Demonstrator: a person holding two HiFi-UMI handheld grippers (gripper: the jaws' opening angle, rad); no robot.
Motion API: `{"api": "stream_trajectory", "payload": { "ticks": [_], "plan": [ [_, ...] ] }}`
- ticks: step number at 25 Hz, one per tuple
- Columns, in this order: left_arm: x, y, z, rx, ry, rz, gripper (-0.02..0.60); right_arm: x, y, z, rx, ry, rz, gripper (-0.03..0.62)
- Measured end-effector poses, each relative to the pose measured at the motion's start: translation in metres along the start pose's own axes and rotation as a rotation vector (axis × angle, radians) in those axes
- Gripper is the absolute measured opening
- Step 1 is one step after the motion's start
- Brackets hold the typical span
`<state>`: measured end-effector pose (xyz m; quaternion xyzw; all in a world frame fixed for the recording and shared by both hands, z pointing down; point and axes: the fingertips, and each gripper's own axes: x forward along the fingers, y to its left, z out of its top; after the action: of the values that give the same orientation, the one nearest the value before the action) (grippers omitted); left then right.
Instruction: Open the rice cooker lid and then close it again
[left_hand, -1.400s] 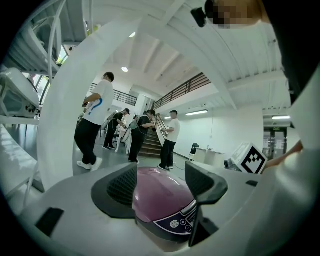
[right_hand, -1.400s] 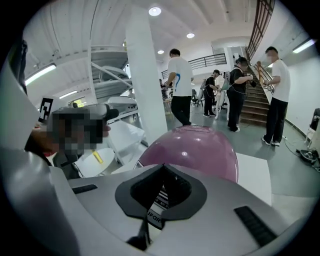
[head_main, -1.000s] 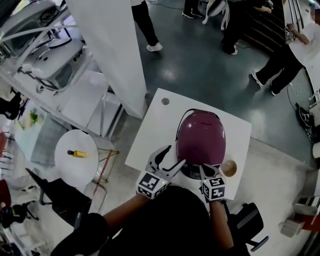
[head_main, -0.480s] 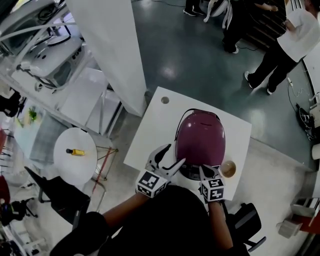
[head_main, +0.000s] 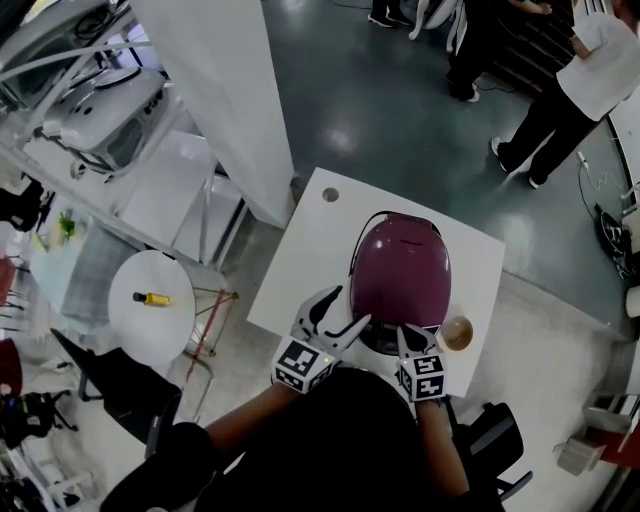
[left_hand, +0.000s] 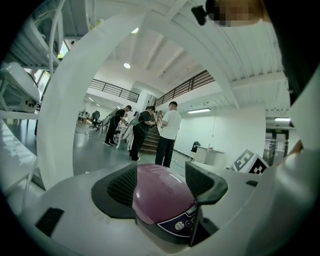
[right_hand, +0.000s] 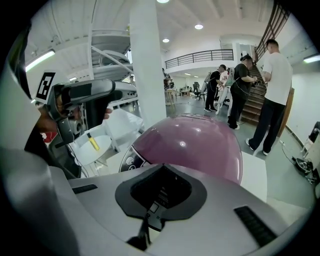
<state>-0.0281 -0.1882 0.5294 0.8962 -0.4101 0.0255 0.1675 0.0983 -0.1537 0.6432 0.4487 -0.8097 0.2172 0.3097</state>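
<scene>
The purple rice cooker (head_main: 400, 272) stands on a white square table (head_main: 300, 270) with its lid down. My left gripper (head_main: 336, 316) hangs open at the cooker's front left, nothing between its fingers. In the left gripper view the purple lid (left_hand: 157, 197) shows through the gap of that open left gripper (left_hand: 161, 186). My right gripper (head_main: 411, 342) is shut at the cooker's front edge, above the control panel (right_hand: 131, 160). Seen from the right gripper view, the right gripper (right_hand: 160, 192) is empty and right up against the dome (right_hand: 195, 145); whether it touches I cannot tell.
A small tan cup (head_main: 457, 333) sits on the table to the right of the cooker. A round white side table (head_main: 135, 325) with a yellow item (head_main: 155, 298) stands at the left. A white pillar (head_main: 220, 100) rises behind the table. People (head_main: 580, 80) stand at the back.
Both grippers and the cooker stay where they were. Only a person at the back right has shifted, and the view has drifted slightly.
</scene>
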Motion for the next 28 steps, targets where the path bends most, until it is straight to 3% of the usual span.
{"api": "stream_trajectory", "payload": {
  "ticks": [6,13,19,28],
  "plan": [
    [-0.004,-0.002,0.001,0.011,-0.002,0.014,0.279,0.001,0.003,0.001,-0.007,-0.006,0.011,0.0],
    [-0.006,-0.006,0.0,-0.022,-0.015,0.021,0.279,0.001,0.001,0.002,0.001,-0.014,0.004,0.0],
    [-0.016,-0.005,0.0,-0.054,-0.034,0.051,0.279,-0.001,0.003,0.002,-0.051,-0.006,-0.02,0.0],
    [-0.029,0.0,-0.006,-0.08,-0.05,0.077,0.279,0.001,0.001,0.001,-0.018,-0.028,-0.023,0.0]
  ]
}}
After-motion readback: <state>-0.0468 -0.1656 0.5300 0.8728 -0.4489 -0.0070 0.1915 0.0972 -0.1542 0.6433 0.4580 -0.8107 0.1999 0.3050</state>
